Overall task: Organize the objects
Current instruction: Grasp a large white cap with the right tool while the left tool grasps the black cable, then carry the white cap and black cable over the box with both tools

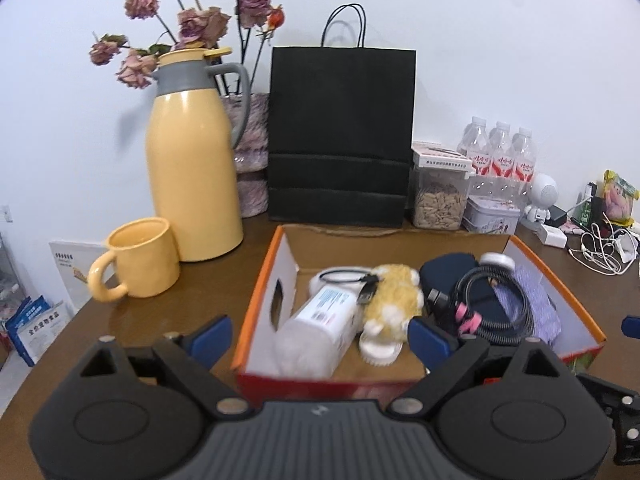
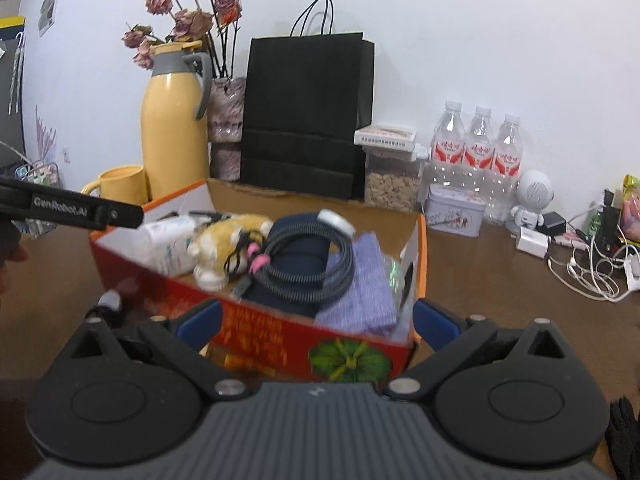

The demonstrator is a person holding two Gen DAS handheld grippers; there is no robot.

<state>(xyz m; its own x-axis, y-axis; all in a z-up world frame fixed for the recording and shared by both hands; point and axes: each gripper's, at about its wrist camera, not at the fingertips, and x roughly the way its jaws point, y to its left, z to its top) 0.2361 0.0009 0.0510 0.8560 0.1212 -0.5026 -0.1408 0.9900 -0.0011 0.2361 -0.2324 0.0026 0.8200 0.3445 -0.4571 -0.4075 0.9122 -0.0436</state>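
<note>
On the brown worktop [image 1: 168, 312], going left to right, a yellow mug [image 1: 138, 258] stands just beside a tall yellow thermos jug [image 1: 192, 168], with dried roses [image 1: 188, 20] behind it, then a black paper bag [image 1: 340, 136] against the wall, a clear jar of seeds [image 1: 440, 196], a small tin [image 1: 492, 214], three water bottles [image 1: 498, 152], a white robot figurine [image 1: 540, 196] and a tangle of white cables [image 1: 600, 248]. In front of the bag sits an open orange-rimmed cardboard box [image 1: 264, 280], holding, from left to right, a white plastic bottle [image 1: 320, 324] lying on its side, a yellow plush toy [image 1: 394, 300], a coiled black cable [image 1: 496, 304] with a pink tie lying on a dark navy item, and a lilac cloth [image 1: 536, 300]. The left gripper [image 1: 320, 332] hovers level at the near wall of the box, pointing toward the bag; its blue-tipped fingers are spread wide and hold nothing, one outside the box's left wall and one over the box interior. The right gripper [image 2: 316, 316] is held low before the box's red printed side, angled toward its right corner, its fingers likewise spread wide apart and empty. In the right wrist view the left gripper's black body reaches in from the left edge above the box's left corner, and part of a hand [image 2: 10, 248] shows there.
</note>
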